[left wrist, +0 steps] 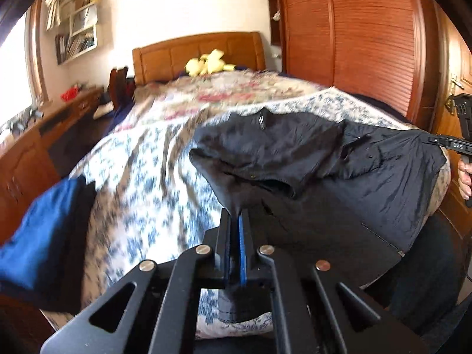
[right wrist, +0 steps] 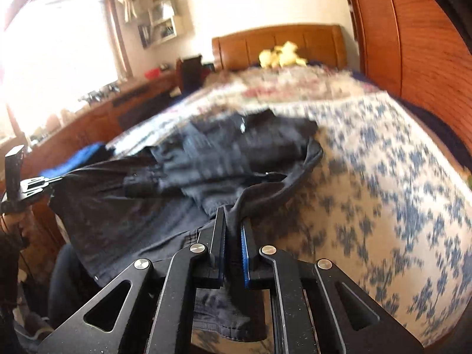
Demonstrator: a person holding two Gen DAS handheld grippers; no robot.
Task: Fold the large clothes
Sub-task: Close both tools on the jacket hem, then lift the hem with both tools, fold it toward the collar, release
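A large black jacket (left wrist: 295,153) lies spread over the near end of the bed, its lower part stretched in the air between both grippers. My left gripper (left wrist: 236,215) is shut on a bunched corner of the jacket's hem. My right gripper (right wrist: 234,218) is shut on the other corner of the jacket (right wrist: 183,162). In the left wrist view the right gripper (left wrist: 436,141) pinches the fabric at the far right. In the right wrist view the left gripper (right wrist: 47,181) holds it at the far left.
The bed (left wrist: 141,159) has a blue-and-white floral cover with a floral blanket behind it and a yellow plush toy (left wrist: 208,63) by the headboard. A blue garment (left wrist: 41,230) lies at the bed's left edge. A wooden dresser (left wrist: 44,135) stands left, a wooden wardrobe (left wrist: 368,35) right.
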